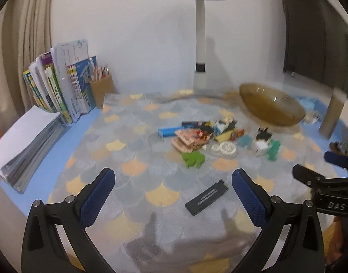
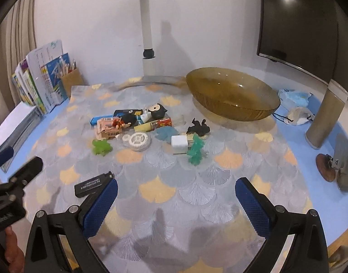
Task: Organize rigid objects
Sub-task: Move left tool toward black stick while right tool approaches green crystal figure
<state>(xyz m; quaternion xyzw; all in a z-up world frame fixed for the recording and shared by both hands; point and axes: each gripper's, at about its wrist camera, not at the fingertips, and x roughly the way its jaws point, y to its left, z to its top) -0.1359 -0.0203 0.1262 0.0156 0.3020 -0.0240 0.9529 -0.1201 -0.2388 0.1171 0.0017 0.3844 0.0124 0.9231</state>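
We find the left gripper [image 1: 174, 193] and right gripper [image 2: 176, 195] both spread wide and empty. The flat black rectangular plastic bar [image 1: 207, 197] lies apart from the toy pile [image 2: 148, 132], nearest us. It looks light, stiff, thin; we advise pinching across its long edges.

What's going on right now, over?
Both hand-held grippers open, empty. Toy pile untouched, amber bowl empty. Black flat piece lies nearest, nothing blocking.

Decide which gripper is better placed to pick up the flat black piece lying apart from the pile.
Left gripper: the flat black piece lies just ahead between its open fingers, while it sits beside the right gripper.
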